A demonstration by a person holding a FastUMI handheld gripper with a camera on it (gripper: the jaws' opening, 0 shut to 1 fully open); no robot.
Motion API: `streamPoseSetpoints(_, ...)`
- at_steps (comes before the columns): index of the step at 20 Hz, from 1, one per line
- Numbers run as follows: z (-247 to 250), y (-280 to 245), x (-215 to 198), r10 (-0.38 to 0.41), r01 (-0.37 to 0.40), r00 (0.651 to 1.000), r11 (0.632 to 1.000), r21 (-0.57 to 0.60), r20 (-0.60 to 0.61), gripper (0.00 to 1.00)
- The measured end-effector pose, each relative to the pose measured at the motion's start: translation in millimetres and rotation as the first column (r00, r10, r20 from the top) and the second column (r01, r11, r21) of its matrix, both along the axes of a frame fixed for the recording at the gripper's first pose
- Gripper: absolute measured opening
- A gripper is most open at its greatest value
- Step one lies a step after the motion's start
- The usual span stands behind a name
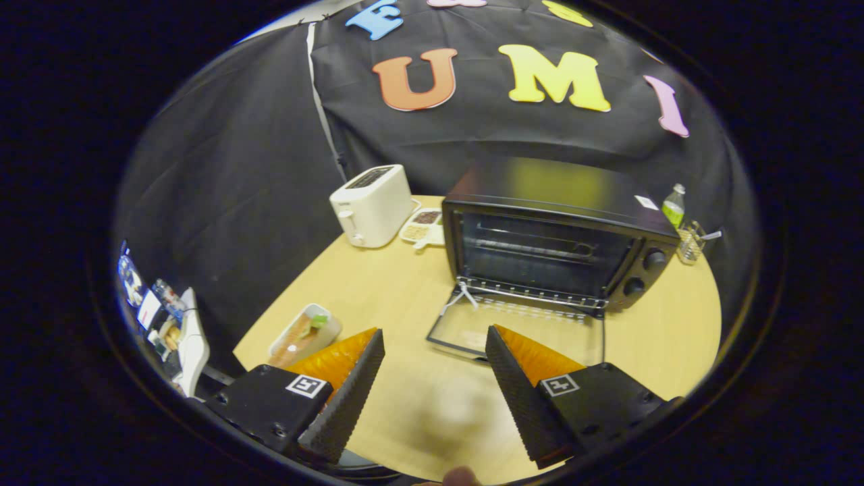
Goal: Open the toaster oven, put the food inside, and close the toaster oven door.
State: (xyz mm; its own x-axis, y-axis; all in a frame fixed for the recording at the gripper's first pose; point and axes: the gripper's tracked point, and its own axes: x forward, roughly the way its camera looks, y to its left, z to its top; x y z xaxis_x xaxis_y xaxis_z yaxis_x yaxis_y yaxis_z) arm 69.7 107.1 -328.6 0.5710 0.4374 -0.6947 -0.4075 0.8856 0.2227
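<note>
One food tray [304,335] lies near-left of the wide, empty gripper [435,364]; toaster oven [553,236] door [520,327] open, far-right.

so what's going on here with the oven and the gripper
A person is holding a two-finger gripper over a round wooden table. Its fingers are open and hold nothing. Just beyond them sits a black toaster oven with its glass door already folded down flat onto the table, and the inside looks empty. The food, in a white tray, lies on the table beside the left finger, not yet picked up. A white slot toaster stands further back.
</note>
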Motion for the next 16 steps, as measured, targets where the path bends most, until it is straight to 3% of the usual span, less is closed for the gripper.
streamPoseSetpoints(4, 0.0, 62.1, -19.9, 0.087, -0.070, 0.989, 0.988, 0.138, -0.120, 0.99)
streamPoseSetpoints(9, -33.2, 121.6, -53.1, 0.188, -0.131, 0.942, 0.969, 0.210, -0.278, 1.00)
streamPoseSetpoints(12, -64.8, 148.1, -68.4, 0.206, -0.113, 0.898, 0.962, 0.250, -0.388, 1.00)
streamPoseSetpoints(16, -89.9, 165.8, -71.2, 0.170, -0.034, 0.846, 0.963, 0.266, -0.506, 0.97)
